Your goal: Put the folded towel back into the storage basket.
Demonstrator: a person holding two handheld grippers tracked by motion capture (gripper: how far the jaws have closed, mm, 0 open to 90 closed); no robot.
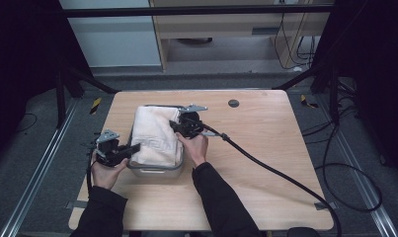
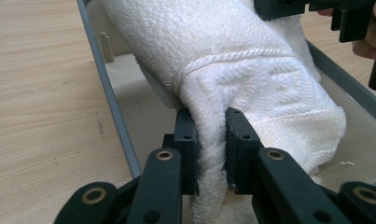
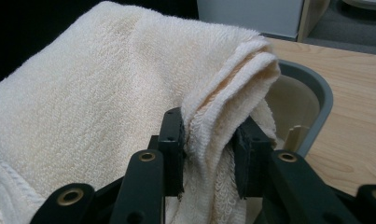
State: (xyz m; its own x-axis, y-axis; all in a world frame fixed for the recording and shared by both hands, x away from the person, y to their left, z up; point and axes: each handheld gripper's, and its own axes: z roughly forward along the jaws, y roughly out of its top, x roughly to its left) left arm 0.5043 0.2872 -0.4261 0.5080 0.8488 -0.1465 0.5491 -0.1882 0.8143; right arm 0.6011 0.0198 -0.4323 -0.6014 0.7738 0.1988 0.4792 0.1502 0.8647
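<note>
A folded cream towel (image 1: pixel 154 136) lies across a grey plastic tub (image 1: pixel 154 170) on the wooden table. My left gripper (image 1: pixel 136 147) is at the tub's near left and is shut on a bunched fold of the towel (image 2: pixel 251 84), with the cloth squeezed between its two black pads (image 2: pixel 185 135). At the tub's far right my right gripper (image 1: pixel 175 124) is shut on the towel's doubled edge (image 3: pixel 232 79), which stands up between its jaws. The tub's grey rim (image 3: pixel 316 88) and pale inside (image 2: pixel 143 107) show beside the cloth in both gripper views.
The table (image 1: pixel 265 148) is bare wood to the right of the tub, with a small dark round disc (image 1: pixel 233 103) near its far edge. A thick black cable (image 1: pixel 280 175) trails from my right gripper across the table to its near right corner.
</note>
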